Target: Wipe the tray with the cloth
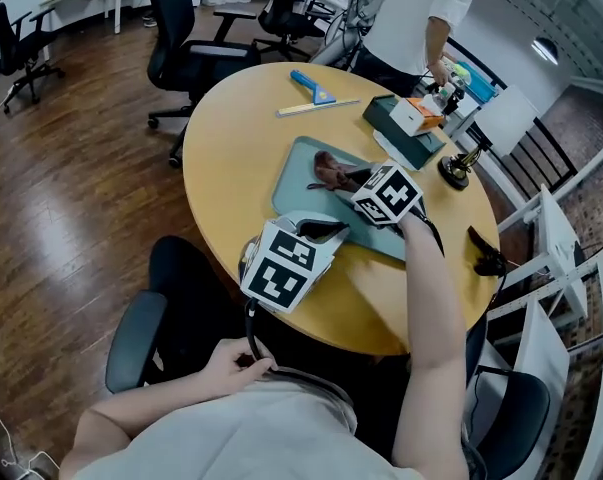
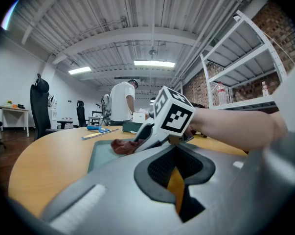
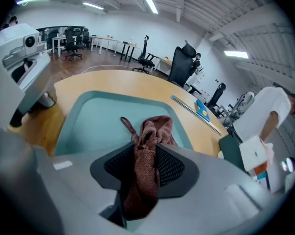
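Between the jaws of the right gripper (image 3: 145, 153) a brown terry cloth (image 3: 148, 146) is hanging pinched, the jaws closing tightly on its bunched middle while its loose end is trailing onto the teal tray (image 3: 96, 114). From the head view, the cloth (image 1: 327, 170) is resting toward the tray's far edge, and the tray (image 1: 299, 190) is lying near the middle of the round wooden counter (image 1: 236, 138). By the tray's near edge the left gripper (image 1: 325, 231) is hovering with its jaws drawn together on nothing; whether it is touching the tray I cannot tell.

Judging from this, only a small wad is meeting the surface, so a stroke is likely leaving streaks unwiped. Since the cloth is being held by a narrow fold, dragging could be pulling it free. With nothing bracing the tray, a firm push may be sliding it toward the dark green box (image 1: 405, 134) at the counter's far edge.
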Demonstrator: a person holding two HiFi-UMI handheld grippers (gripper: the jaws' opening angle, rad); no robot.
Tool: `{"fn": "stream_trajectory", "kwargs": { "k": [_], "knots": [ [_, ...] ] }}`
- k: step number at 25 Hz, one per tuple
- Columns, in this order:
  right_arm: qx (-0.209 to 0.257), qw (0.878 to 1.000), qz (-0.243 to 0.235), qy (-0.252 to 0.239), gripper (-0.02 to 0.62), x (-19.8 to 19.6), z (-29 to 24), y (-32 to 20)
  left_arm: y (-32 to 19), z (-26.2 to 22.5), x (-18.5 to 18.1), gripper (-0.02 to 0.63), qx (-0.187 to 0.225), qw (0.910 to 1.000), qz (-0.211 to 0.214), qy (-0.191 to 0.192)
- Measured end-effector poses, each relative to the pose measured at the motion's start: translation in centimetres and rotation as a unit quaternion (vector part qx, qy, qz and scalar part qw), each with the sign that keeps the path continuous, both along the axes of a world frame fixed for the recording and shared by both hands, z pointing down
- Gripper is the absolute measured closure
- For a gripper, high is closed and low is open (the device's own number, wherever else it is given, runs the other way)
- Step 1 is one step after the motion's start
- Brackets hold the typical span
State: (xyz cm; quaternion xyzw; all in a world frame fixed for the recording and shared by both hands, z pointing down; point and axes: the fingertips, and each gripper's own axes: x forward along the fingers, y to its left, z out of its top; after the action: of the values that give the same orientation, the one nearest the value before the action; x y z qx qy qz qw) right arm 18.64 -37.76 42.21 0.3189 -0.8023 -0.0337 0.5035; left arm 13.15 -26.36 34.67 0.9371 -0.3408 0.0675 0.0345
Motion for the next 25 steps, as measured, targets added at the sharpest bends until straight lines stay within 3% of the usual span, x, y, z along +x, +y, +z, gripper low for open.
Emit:
{"fn": "stream_trajectory", "kwargs": {
  "k": [11,25],
  "knots": [
    [0.012,0.995,0.095,-0.035,0.459,9.9,0.2,3.6,0.0,0.1,-0.1,0.606,-0.002,1.0000,0.001,0.003],
    [0.026,0.993,0.104,-0.058,0.459,11.1,-0.1,4.1,-1.1,1.2,0.6,0.606,-0.051,0.9985,-0.003,-0.022]
  ]
}}
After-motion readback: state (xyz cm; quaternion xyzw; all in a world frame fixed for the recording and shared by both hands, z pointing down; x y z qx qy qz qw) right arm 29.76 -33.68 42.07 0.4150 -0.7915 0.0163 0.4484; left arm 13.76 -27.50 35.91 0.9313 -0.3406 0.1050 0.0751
